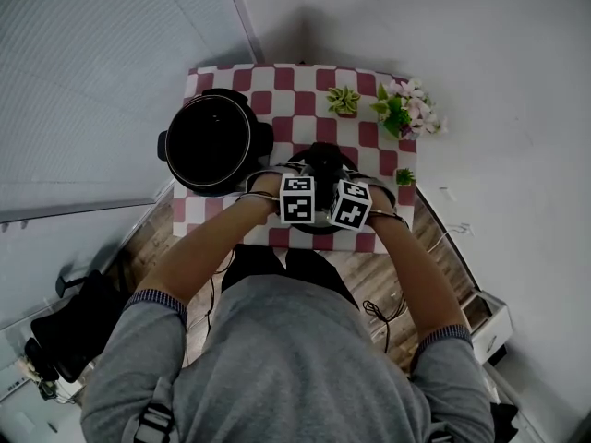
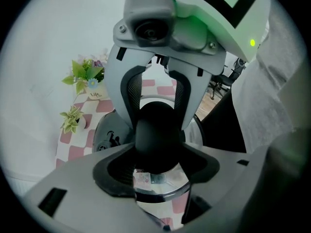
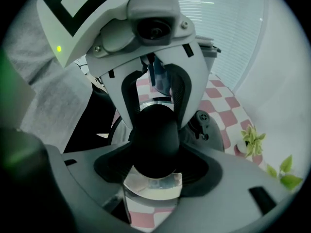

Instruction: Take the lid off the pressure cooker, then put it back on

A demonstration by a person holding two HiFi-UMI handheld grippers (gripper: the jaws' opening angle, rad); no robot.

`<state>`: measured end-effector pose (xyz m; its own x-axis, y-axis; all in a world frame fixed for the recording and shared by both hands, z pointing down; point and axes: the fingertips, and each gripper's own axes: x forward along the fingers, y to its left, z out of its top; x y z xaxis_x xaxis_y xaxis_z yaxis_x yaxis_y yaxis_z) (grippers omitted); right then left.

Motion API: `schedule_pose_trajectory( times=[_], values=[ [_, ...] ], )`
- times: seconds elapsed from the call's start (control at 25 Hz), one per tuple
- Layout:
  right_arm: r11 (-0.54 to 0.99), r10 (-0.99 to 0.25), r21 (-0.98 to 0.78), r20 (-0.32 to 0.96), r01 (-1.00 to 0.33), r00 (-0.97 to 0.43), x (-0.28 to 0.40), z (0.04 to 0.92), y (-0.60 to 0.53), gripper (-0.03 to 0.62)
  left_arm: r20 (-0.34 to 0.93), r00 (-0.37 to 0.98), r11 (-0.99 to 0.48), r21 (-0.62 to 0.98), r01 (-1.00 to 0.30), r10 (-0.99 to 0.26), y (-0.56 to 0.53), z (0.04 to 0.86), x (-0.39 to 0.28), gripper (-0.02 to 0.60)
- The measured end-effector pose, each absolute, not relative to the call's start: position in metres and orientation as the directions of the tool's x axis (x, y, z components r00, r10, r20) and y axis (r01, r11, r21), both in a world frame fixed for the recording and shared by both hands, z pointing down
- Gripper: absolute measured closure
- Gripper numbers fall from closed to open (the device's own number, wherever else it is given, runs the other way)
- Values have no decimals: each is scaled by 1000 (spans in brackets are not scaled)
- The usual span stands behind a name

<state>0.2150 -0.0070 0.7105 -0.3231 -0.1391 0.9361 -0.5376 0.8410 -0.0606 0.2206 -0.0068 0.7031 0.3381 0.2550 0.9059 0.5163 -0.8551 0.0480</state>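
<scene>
The lid point(image 3: 150, 187), shiny steel with a rounded black knob point(image 3: 154, 130), is at the near edge of the checked worktop point(image 1: 365, 137), just right of the open round pot point(image 1: 211, 141). Your left tongs point(image 2: 158, 154) and right tongs point(image 3: 155, 157) both clamp that knob from opposite sides. The pot lies to your left.

Probably an office corner; window blinds point(image 1: 92, 81), checkered table point(image 1: 305, 81), small potted plants point(image 1: 343, 100), wood floor point(image 1: 439, 243).
</scene>
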Motion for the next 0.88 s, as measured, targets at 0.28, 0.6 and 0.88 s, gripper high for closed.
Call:
schedule_pose_trajectory(
  times=[0.28,0.6,0.88],
  values=[
    [841,-110,-91,937,-534,-332,215,741,-9,303,910,318,-854,68,516,265,-11,731,221,281],
    [841,-101,-97,939,-533,-329,219,751,-12,303,909,316,-855,77,513,271,-13,745,224,281],
    [846,-113,-75,943,-529,-314,219,756,-10,301,901,341,-856,61,513,269,-10,749,225,281]
  ],
)
